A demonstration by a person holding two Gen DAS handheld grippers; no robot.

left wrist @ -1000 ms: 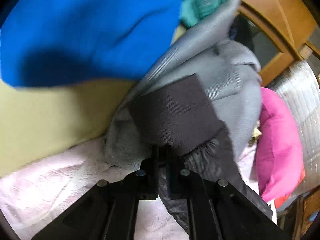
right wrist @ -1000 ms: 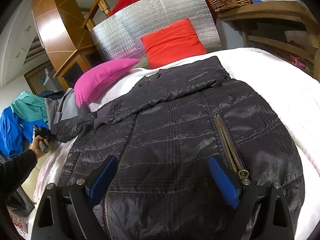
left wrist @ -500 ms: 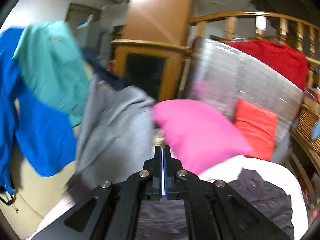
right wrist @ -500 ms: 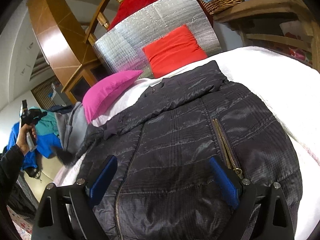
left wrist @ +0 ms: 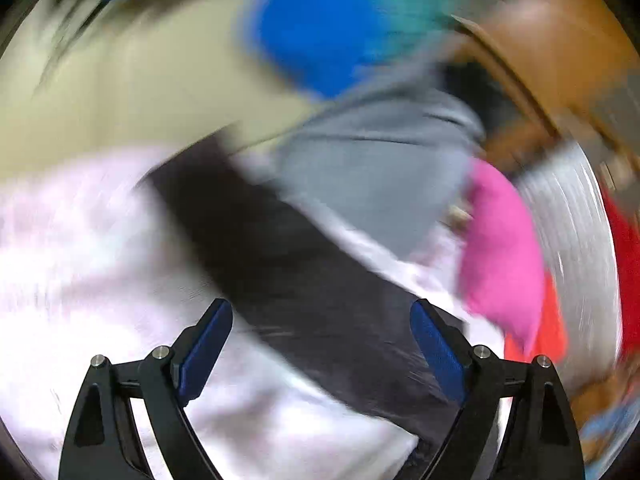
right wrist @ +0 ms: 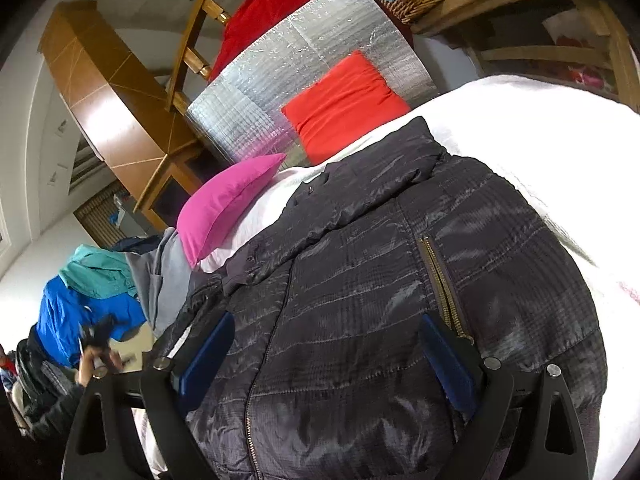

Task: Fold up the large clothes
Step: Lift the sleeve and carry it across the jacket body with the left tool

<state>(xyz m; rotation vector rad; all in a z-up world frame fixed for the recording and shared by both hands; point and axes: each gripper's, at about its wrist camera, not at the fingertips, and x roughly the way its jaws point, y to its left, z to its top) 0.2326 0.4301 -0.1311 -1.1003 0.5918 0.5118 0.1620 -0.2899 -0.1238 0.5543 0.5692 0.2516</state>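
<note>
**Sleeve lay ahead of the spread left tongs**

Left wrist view was badly smeared, yet the main relation read clearly: the dark sleeve [left wrist: 288,264] ran as a long band from far left to near right, crossing between the spread pads of the left tongs [left wrist: 322,344]. Its jaws had just been opening, and the sleeve passed between them without either pad pressing on it. Whether the fabric touched a pad, the blur hid. Beyond it lay a grey garment [left wrist: 380,168] and a pink cushion [left wrist: 504,256].

Only the right wrist view showed the whole jacket [right wrist: 380,280] lying flat on the white bed [right wrist: 540,140], collar far, zip running near to far. The right tongs [right wrist: 326,354] hung over its near hem, jaws spread wide, pinching nothing. That view also placed the left tongs [right wrist: 96,336] off the bed's left edge, held in a hand [right wrist: 94,364].

So the left hand was nearer the sleeve; folding it in would likely mean gripping across the band's long axis.
</note>
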